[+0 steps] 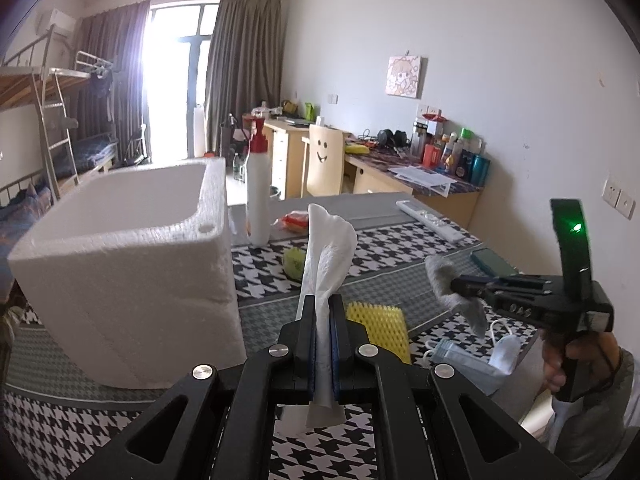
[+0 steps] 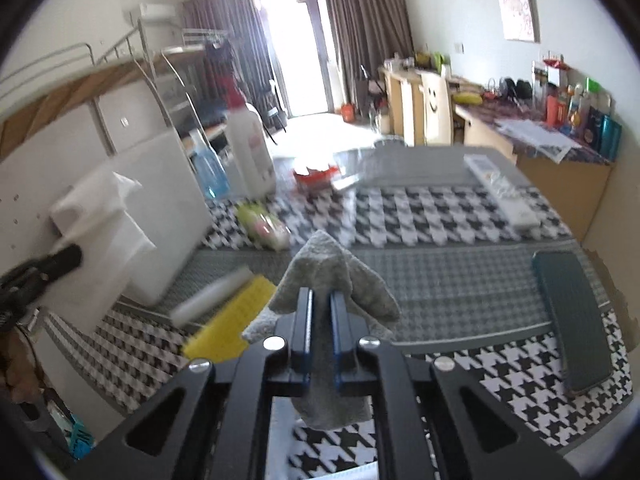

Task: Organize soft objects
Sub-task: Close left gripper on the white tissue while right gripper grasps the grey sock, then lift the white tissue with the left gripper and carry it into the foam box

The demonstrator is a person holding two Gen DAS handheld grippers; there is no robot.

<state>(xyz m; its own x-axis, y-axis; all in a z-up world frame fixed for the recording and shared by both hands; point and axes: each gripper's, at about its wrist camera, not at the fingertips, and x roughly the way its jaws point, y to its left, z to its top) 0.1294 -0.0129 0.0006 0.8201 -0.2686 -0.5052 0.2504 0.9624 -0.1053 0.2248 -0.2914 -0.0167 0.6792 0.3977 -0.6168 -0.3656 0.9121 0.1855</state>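
Note:
My left gripper is shut on a white paper towel that stands up between its fingers, just right of a white foam box. My right gripper is shut on a grey cloth and holds it above the table; it also shows in the left wrist view with the grey cloth. A yellow foam net lies on the houndstooth tablecloth in front of the left gripper. Blue face masks lie under the right gripper.
A white bottle with a red cap, a green ball, a red-orange packet, a white remote and a dark phone are on the table. A desk and a chair stand behind.

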